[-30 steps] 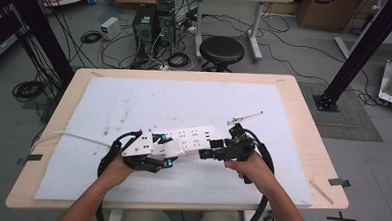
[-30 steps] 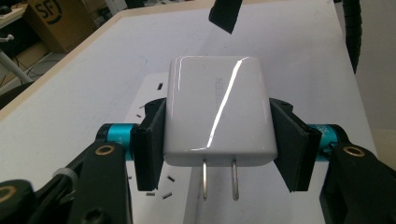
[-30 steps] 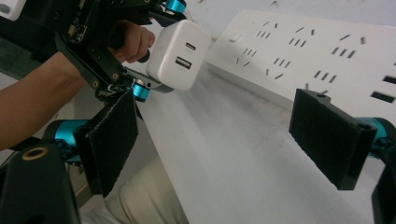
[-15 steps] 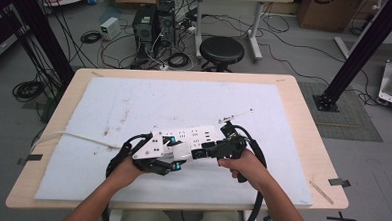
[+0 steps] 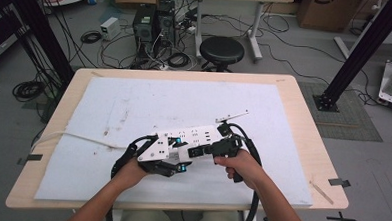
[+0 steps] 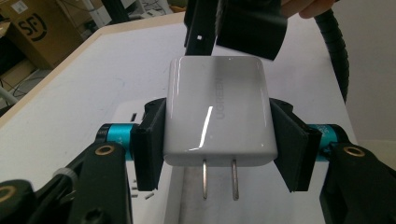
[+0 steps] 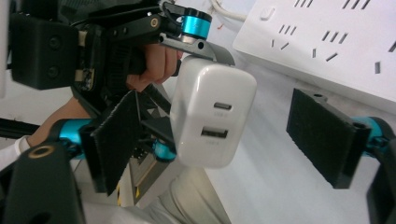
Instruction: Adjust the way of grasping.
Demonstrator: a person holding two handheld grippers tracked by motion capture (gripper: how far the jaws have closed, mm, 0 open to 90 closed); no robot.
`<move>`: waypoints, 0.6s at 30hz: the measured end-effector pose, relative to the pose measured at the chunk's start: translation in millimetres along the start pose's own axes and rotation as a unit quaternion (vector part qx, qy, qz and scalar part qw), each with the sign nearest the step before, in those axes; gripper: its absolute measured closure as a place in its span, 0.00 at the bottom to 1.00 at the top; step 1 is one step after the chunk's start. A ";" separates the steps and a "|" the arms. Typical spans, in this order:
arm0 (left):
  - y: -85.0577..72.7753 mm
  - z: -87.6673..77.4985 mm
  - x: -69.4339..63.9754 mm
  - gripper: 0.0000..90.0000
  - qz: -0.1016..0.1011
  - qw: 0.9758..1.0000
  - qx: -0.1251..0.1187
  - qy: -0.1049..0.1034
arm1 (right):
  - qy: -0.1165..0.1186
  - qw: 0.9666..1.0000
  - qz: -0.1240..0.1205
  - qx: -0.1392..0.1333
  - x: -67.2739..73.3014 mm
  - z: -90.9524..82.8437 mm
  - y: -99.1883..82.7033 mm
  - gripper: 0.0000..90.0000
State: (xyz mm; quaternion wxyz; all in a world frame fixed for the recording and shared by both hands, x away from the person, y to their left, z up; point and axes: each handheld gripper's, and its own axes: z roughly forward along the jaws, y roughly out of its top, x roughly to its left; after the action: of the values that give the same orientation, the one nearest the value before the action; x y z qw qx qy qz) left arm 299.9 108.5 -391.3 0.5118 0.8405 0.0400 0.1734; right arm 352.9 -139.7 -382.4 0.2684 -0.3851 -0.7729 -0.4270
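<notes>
A white wall charger with two metal prongs is clamped between the pads of my left gripper, which is shut on its sides. In the right gripper view the same charger shows its two ports and sits between the pads of my right gripper. Those jaws have just been closing, but a wide gap remains on one side. From above, the left gripper and the right gripper meet tip to tip beside a white power strip.
The power strip lies on a white mat covering the wooden table; its cord runs off to the left. A thin metal strip lies behind the right gripper. Bare mat stretches beyond.
The two hands have drawn a little closer together, so the right gripper's jaws now stand around the charger held by the left gripper.
</notes>
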 end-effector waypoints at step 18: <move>1.8 3.8 -3.4 0.47 0.013 1.000 0.000 0.000 | 0.063 0.997 0.037 0.005 -11.7 8.1 -3.0 0.65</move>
State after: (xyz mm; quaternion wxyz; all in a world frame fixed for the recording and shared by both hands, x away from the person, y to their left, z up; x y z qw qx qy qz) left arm 297.8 103.6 -392.1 0.5097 0.8408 0.0290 0.1801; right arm 356.3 -137.9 -396.5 0.3345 -0.3846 -0.7417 -0.4360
